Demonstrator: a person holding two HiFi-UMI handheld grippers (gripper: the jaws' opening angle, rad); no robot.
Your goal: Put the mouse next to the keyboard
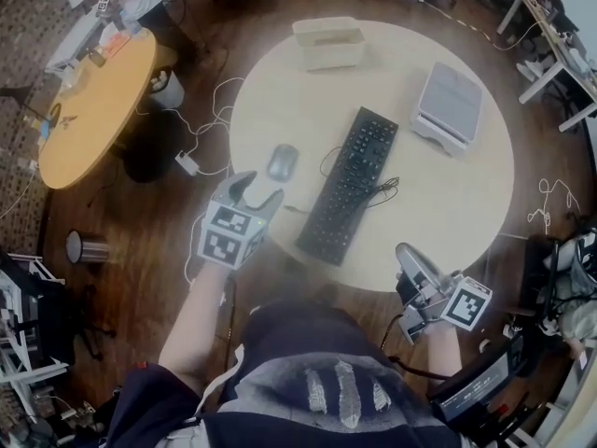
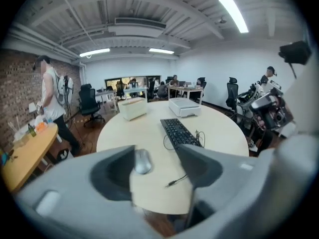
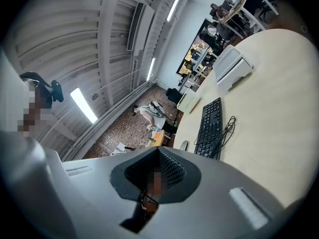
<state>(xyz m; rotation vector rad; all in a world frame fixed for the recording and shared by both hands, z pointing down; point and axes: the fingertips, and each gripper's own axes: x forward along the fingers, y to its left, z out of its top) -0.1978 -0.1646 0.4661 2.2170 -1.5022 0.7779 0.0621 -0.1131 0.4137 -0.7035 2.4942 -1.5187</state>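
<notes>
One jaw of your left gripper (image 1: 258,192) hides the left edge of the mouse (image 2: 143,162) in that gripper's view. In its own view, your right gripper (image 1: 410,253) covers the near end of the keyboard (image 3: 211,126) and all but a sliver of the mouse.

A round, pale worktop (image 1: 448,222) stands on a dark wood floor (image 1: 131,278). At its far edge sits a cream rectangular box (image 1: 328,42). To the right, well apart from it, lies a grey-and-white boxy unit (image 1: 449,104) (its kind cannot be told). Left of the worktop is an orange-topped table (image 1: 93,110) with small clutter. White cables (image 1: 191,157) trail on the floor between the two, and a small round bin (image 1: 84,246) stands nearby. A person (image 2: 50,96) stands beside the orange table.
</notes>
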